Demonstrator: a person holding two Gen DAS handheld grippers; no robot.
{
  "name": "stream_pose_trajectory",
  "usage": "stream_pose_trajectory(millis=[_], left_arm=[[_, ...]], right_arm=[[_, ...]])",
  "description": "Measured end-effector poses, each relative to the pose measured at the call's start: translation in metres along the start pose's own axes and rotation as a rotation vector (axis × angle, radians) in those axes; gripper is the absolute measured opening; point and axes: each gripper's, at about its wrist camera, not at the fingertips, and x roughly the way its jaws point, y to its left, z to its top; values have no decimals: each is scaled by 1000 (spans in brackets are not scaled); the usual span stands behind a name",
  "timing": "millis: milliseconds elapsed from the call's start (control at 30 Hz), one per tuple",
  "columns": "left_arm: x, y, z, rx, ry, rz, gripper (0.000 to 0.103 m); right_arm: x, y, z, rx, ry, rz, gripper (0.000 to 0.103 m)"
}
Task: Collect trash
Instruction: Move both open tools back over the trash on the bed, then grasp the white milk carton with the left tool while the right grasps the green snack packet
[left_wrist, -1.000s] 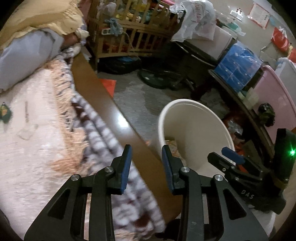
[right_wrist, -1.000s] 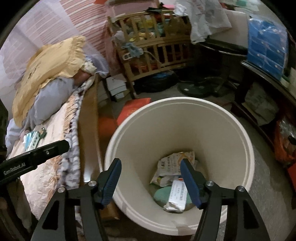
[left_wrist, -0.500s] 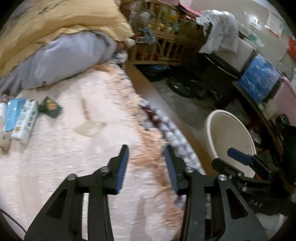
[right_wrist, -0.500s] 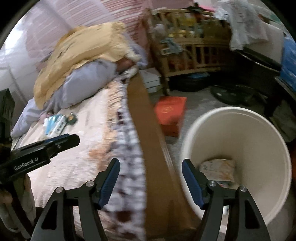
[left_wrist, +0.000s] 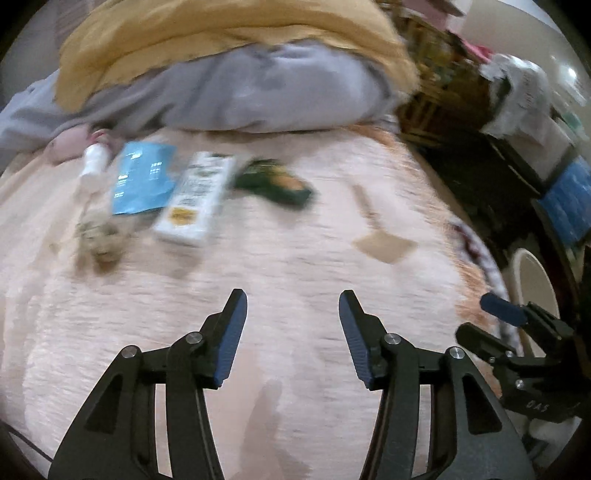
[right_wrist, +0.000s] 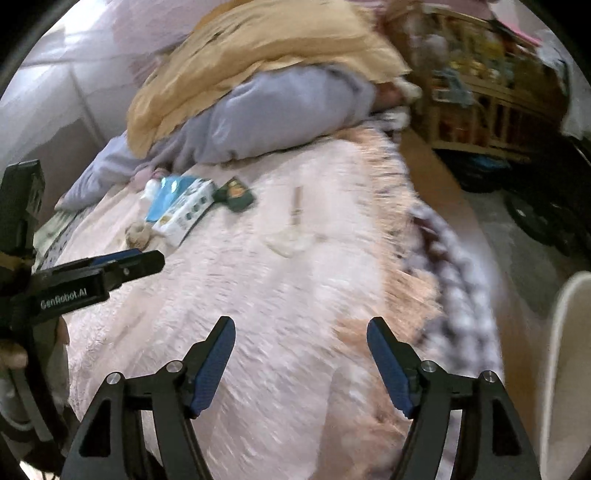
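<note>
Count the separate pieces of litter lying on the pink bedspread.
6: white bottle, blue packet, white box, green wrapper, crumpled wad, tan scrap. Bedding may hide more.

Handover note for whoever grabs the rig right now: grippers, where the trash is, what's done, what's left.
Left gripper: open, empty, over the pink bedspread.
Right gripper: open, empty, over the same bedspread nearer its fringed edge.
Trash on the bed, near the pillows: white bottle, blue packet, white box, dark green wrapper, crumpled tan wad, and a flat tan paper piece lying apart, nearer the edge.
White bin stands on the floor beside the bed, on the right.
Done: nothing is in hand; the bin's contents are not visible.
Left: pick up each piece and drop it in the bin.
</note>
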Motion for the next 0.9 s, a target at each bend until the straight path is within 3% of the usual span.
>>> stream_pose_trajectory(millis=[300,667,733,767,800,900], left_arm=[[13,73,23,-123,11,26,52],[48,86,59,-78,50,31,56],[61,85,65,-63,73,46,56],[67,84,67,-59,81,51,56],[73,83,69,-52,92,58,56],[92,78,77,-30,120,96,56]], right_arm=[[76,38,63,-119,43,39,75],[177,88,138,-309,101,19,75],[189,89,141,-317,108,12,63],[193,88,142,-315,113,-2,41],[195,87,142,-311,117,-12,33],[180,77,135,-286,99,25,29]])
